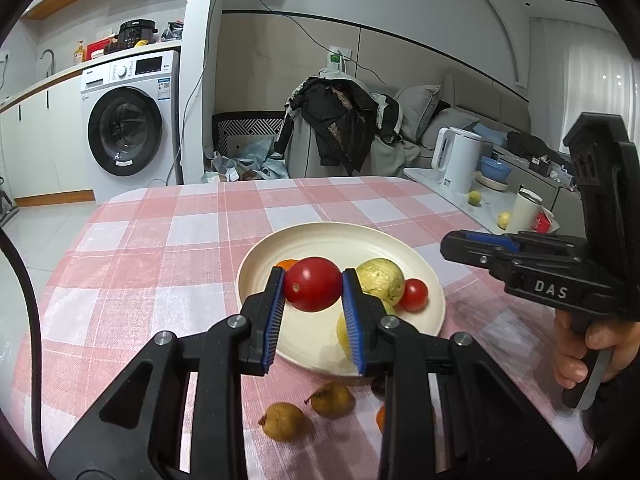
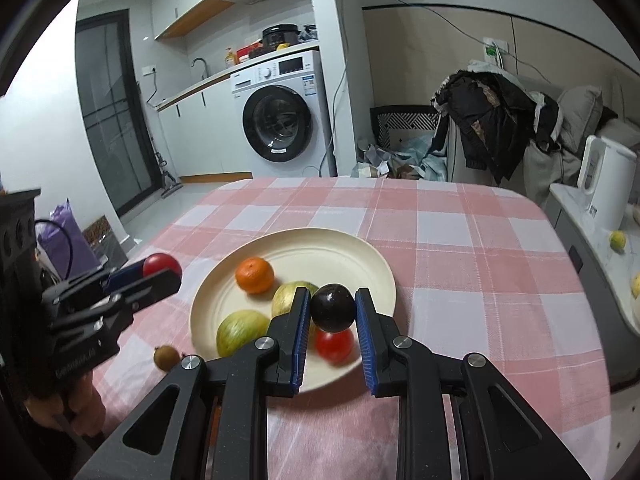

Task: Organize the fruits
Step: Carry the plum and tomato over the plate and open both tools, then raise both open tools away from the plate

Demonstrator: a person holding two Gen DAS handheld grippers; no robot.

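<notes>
My left gripper (image 1: 313, 286) is shut on a big red tomato (image 1: 313, 284), held above the near-left part of the cream plate (image 1: 256, 256). My right gripper (image 2: 333, 308) is shut on a dark plum (image 2: 333, 307) over the plate's near side (image 2: 320, 236). On the plate lie an orange (image 2: 255, 275), two yellow-green fruits (image 2: 240, 330) (image 2: 286, 296) and a small red tomato (image 2: 335, 345). Two brown pears (image 1: 332, 399) (image 1: 282, 420) rest on the checked cloth in front of the plate. A dark fruit (image 1: 378, 386) and an orange one (image 1: 381, 418) are half hidden behind my left gripper's right finger.
A pink checked cloth (image 1: 160, 248) covers the table. To the right stands a side counter with a white kettle (image 1: 458, 160), blue bowls, a white cup (image 1: 527, 210) and small yellow fruits. A person's hand (image 1: 584, 344) holds the right gripper's handle.
</notes>
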